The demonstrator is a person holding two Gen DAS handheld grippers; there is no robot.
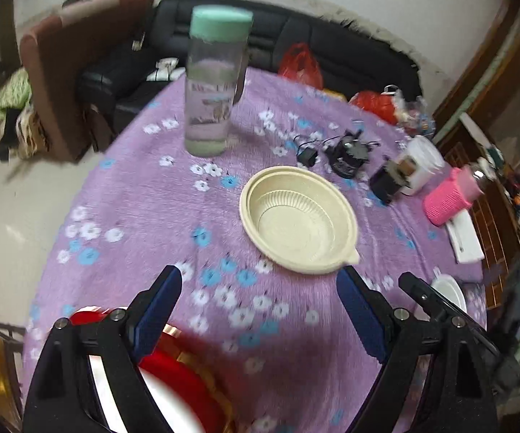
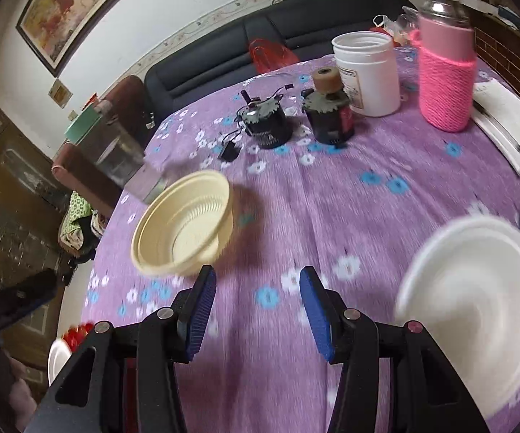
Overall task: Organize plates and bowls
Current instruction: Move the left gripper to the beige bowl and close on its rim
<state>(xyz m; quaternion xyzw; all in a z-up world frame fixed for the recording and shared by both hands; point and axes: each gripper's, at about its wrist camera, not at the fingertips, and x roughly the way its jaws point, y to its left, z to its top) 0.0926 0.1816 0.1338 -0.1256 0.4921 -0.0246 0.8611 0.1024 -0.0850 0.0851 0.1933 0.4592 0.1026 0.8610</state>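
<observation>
Purple flowered cloth covers the bench [image 1: 133, 216]. Left tool [image 1: 260, 288] hangs released, short of the cream bowl [image 1: 298, 220] near a clear bottle [image 1: 213, 83]. Right tool [image 2: 258, 285] gapes empty between cream bowl [image 2: 184, 223] and white bowl [image 2: 473, 306].

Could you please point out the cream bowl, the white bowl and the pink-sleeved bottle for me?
cream bowl [image 1: 298, 222]: left wrist view, on its inner floor.
white bowl [image 2: 476, 299]: right wrist view, on its inner wall.
pink-sleeved bottle [image 2: 446, 83]: right wrist view, on its knitted sleeve.
</observation>
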